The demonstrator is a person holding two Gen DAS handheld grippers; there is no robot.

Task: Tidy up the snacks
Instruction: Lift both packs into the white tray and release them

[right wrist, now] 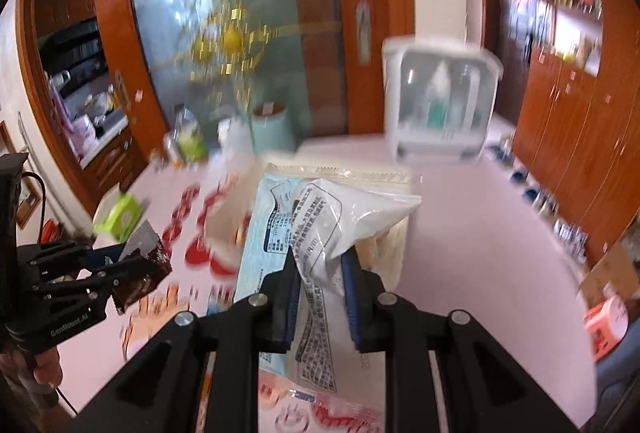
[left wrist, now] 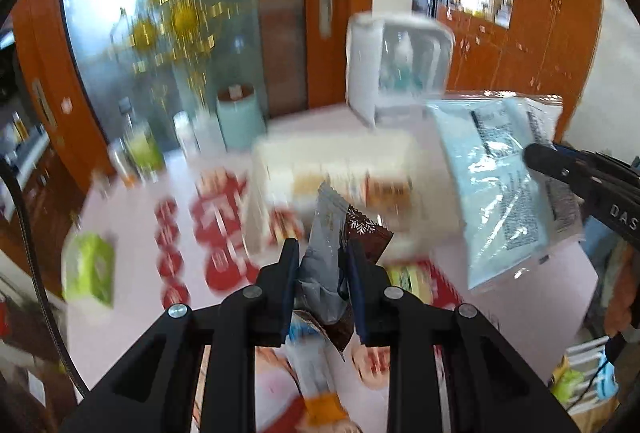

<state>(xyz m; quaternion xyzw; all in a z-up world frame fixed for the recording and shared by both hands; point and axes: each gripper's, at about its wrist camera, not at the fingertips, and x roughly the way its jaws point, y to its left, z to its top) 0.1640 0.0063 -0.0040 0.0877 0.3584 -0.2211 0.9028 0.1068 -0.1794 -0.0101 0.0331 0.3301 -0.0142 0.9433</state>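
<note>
Between the fingers of our left hand-held gripper [left wrist: 323, 253] we've got a grey and brown snack packet [left wrist: 340, 249], and the jaws are clamped tight on it, the wrapper crumpled and standing up out of the grip above the tabletop [left wrist: 132, 333]. Over in our right hand-held gripper [right wrist: 320, 261] it's the same story: the jaws are pinched on a pale blue and white snack bag [right wrist: 316, 217], printed side toward us, its top corner folded over to the right (the print is too blurred to read).

From the left wrist view, that blue bag hangs up at the right, held by the other gripper's dark fingers. Just beyond both packets sits a cream-coloured storage box [left wrist: 332, 177], open at the top, with what looks like more wrapped snacks inside; the blur keeps us from telling which ones. Both held packets are in the air near this box, neither one inside it.

Moving outward, the pink tabletop shows red round patterns [left wrist: 216, 221], and a green box [left wrist: 88, 273] sits near its left edge. Further back we see a white appliance with a clear front [right wrist: 440, 105], a pale green cylindrical container [left wrist: 240, 117], and a few bottles [left wrist: 140, 149] beside it. Behind all that stands a glass door with a gold ornament and wooden cabinets [right wrist: 568, 153] at the right.
</note>
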